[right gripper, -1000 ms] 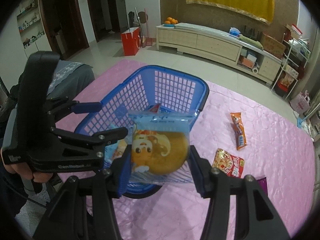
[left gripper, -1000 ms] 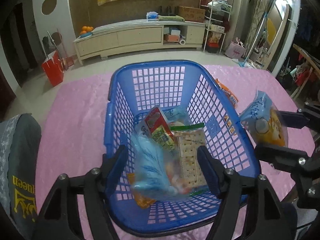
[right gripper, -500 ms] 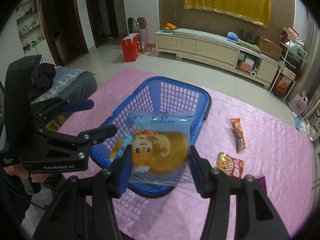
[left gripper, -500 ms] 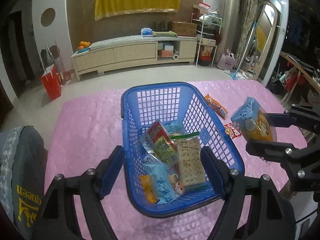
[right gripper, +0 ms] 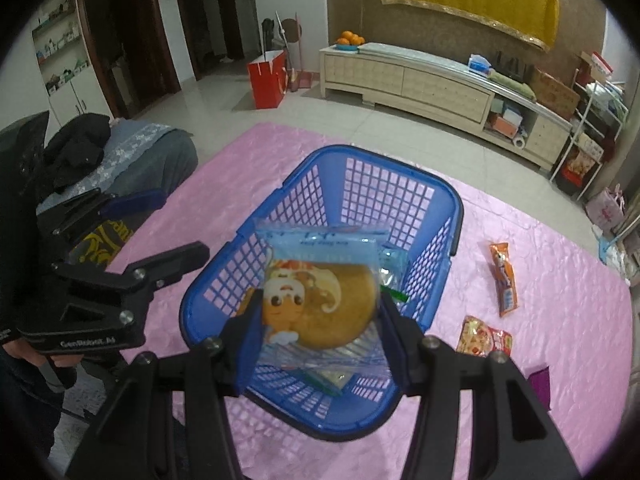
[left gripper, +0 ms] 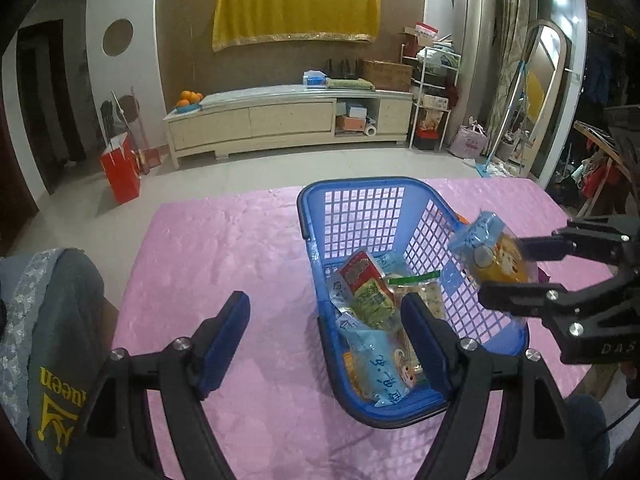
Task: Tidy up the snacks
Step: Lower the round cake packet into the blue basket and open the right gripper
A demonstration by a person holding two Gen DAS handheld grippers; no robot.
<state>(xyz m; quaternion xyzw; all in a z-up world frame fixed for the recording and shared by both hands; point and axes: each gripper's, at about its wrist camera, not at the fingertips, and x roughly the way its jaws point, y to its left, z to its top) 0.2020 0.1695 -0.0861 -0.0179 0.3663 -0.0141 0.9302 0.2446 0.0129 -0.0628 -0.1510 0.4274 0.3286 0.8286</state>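
A blue plastic basket (left gripper: 432,204) (right gripper: 448,200) stands on the pink tablecloth and holds several snack packets (left gripper: 368,292). My right gripper (right gripper: 320,320) is shut on a clear-and-blue packet with a round cake and a cartoon face (right gripper: 320,304), held above the basket's near rim. In the left wrist view that packet (left gripper: 492,256) hangs over the basket's right rim. My left gripper (left gripper: 326,332) is open and empty, left of the basket's near corner; it also shows in the right wrist view (right gripper: 148,236).
On the cloth right of the basket lie an orange snack packet (right gripper: 505,278), a red-and-yellow packet (right gripper: 484,337) and a purple one (right gripper: 538,380). A grey cushioned seat (left gripper: 48,320) stands at the table's left edge. A long cabinet (left gripper: 288,120) stands by the far wall.
My left gripper has pulled back and up out of the basket and shifted left, empty. My right gripper has carried the cake packet over the basket.
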